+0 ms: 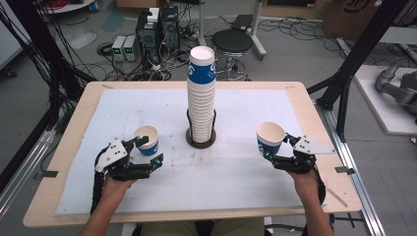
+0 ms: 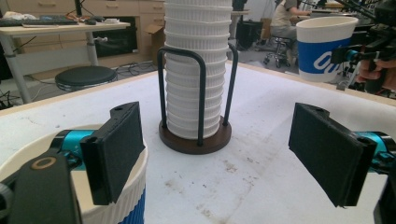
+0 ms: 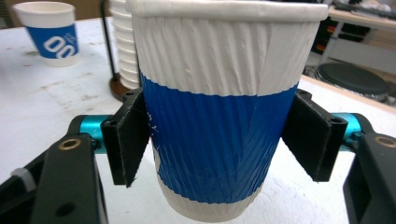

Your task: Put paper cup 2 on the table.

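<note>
1. Jaws of the left gripper [image 1: 152,151] stand wide apart, nothing between them; in the left gripper view one pad [image 2: 117,151] sits against the outside of the left cup [image 1: 147,140], which stands on the white mat [image 1: 231,172] just beside the gripper.
2. Bare, stained mat lies open between the left cup and the cup stack [image 1: 201,96].
3. Centre table: the stack rises from a round dark base [image 2: 195,137], fenced by thin black wire posts [image 2: 201,93], near the mat's far edge.
4. More open mat separates the stack from the right gripper [image 1: 279,147].
5. Right jaws are clamped on the right cup [image 3: 224,112], a pad on each side of its blue band; the right gripper view shows mat beneath the cup's base.
6. Beyond the right hand [image 1: 305,179], the mat's edge and the wooden table [image 1: 314,113] rim are near.
</note>
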Tool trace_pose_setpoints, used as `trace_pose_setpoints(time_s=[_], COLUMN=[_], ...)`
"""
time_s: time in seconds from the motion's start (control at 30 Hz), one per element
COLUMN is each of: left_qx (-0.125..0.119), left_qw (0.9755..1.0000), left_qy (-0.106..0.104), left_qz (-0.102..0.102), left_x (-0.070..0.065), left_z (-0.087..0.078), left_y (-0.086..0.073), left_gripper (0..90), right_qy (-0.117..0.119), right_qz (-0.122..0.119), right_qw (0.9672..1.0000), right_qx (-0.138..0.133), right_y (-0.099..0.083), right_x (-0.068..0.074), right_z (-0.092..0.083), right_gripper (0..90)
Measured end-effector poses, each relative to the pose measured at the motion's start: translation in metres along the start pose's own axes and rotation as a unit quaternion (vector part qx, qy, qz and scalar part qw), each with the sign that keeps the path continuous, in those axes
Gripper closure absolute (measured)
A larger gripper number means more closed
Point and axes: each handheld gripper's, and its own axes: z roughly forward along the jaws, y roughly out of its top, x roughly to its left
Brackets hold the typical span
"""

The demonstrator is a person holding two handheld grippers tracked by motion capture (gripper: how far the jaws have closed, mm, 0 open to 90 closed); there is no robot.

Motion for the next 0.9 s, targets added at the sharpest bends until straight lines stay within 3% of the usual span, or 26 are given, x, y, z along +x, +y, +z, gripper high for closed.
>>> trace_pose_setpoints(time_s=[0.23, 0.4, 0.67, 0.9], left_qx=[0.001, 0.003, 0.006, 0.008], left_qw=[1.0, 1.0, 1.0, 1.0], left_qy=[-0.001, -0.001, -0.002, -0.002], left_qz=[-0.001, 0.0, 0.003, 0.004], left_x=[0.0, -0.001, -0.002, -0.001], left_z=[0.0, 0.001, 0.002, 0.002], left_y=[0.0, -0.001, -0.001, -0.001], left_gripper=[17.6, 17.7, 17.7, 17.7], right_qy=[-0.027, -0.029, -0.021, -0.015], right_qz=[0.031, 0.054, 0.058, 0.058], right_qw=[0.999, 0.9977, 0.9949, 0.9935], right_qx=[0.019, 0.03, 0.079, 0.096], right_y=[-0.013, -0.02, -0.029, -0.032], right_x=[-0.014, -0.02, -0.022, -0.024], right_z=[0.006, 0.01, 0.02, 0.02], right_gripper=[28.3, 28.2, 28.1, 27.8])
